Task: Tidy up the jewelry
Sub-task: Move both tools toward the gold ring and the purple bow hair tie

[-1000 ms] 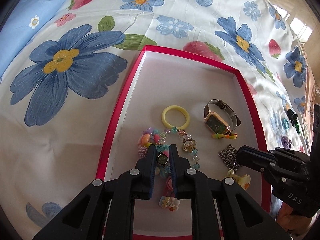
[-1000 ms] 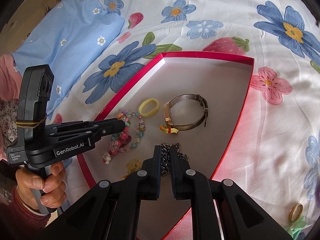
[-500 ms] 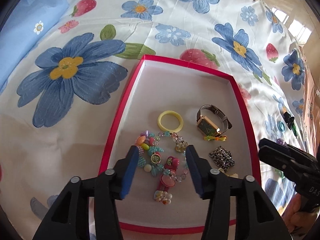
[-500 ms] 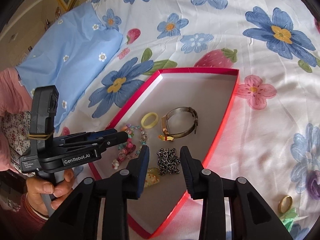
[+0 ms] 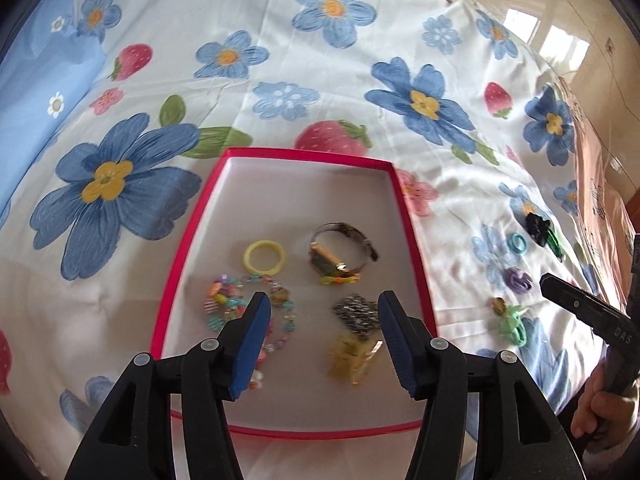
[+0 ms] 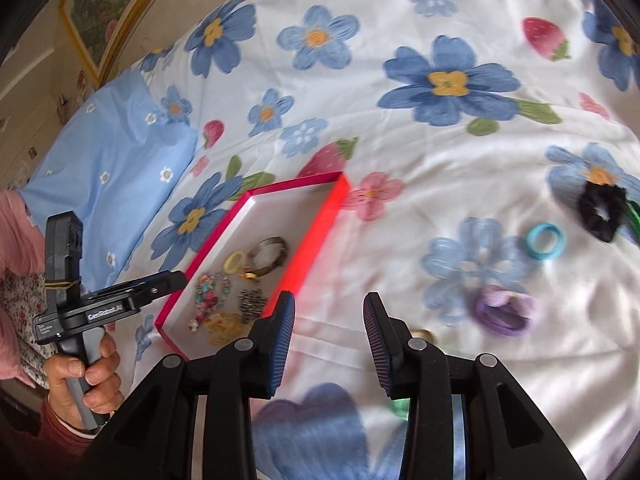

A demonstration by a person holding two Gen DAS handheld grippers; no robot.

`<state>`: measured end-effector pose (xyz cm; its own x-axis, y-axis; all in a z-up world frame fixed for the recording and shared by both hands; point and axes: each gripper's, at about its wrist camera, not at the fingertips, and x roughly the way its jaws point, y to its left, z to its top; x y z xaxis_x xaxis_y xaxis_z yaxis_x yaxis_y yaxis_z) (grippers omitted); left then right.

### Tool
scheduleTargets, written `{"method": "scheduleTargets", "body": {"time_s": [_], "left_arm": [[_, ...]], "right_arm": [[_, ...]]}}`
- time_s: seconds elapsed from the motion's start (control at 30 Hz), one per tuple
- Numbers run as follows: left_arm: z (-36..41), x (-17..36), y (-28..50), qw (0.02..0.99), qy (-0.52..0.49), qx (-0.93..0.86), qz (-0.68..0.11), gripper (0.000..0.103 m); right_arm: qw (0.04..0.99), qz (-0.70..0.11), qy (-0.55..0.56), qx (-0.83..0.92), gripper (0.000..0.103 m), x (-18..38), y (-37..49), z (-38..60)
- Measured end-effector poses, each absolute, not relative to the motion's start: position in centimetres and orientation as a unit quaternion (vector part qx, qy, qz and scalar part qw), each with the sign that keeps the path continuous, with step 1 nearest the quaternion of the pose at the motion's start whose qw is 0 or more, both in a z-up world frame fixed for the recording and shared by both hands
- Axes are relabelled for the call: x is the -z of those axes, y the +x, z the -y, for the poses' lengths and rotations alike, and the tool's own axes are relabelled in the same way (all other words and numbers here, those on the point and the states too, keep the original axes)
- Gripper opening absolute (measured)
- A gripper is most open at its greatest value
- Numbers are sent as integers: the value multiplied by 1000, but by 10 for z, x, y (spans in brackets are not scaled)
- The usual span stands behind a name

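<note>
Fingers of left gripper [image 5: 324, 332] and right gripper [image 6: 329, 336] spread, just opened, nothing between. Red-rimmed tray [image 5: 176, 264] centre-frame holds watch [image 5: 340, 250], bracelets; scrunchies [image 6: 502, 312], rings at right remain on bedsheet [image 5: 360, 80].

Left wrist view: looks steeply down along the left gripper [image 5: 322, 338], close above the red tray [image 5: 182, 248], which fills the centre ahead of the fingers.
Right wrist view: looks down along the right gripper [image 6: 329, 338] at the floral bedsheet [image 6: 420, 152], tray ahead-left, farther off.
Shared: the tray and its contents, surrounding sheet; each view catches the other gripper at its edge.
</note>
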<state>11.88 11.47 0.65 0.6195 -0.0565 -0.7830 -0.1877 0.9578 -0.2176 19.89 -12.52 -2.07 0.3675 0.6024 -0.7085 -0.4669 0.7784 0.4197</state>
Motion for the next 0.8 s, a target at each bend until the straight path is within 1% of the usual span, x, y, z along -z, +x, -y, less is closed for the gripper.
{"method": "scheduleTargets", "body": {"time_s": [0.2, 0.53, 0.8], "left_arm": [[-97, -7, 123, 888, -130, -16, -441, 58], [-68, -4, 136, 883, -117, 12, -455, 58], [-27, 3, 154, 874, -100, 58, -473, 58]], "right_arm": [[833, -463, 82, -292, 41, 26, 196, 159], [831, -478, 95, -267, 41, 47, 194, 189], [837, -479, 97, -248, 41, 55, 208, 203]]}}
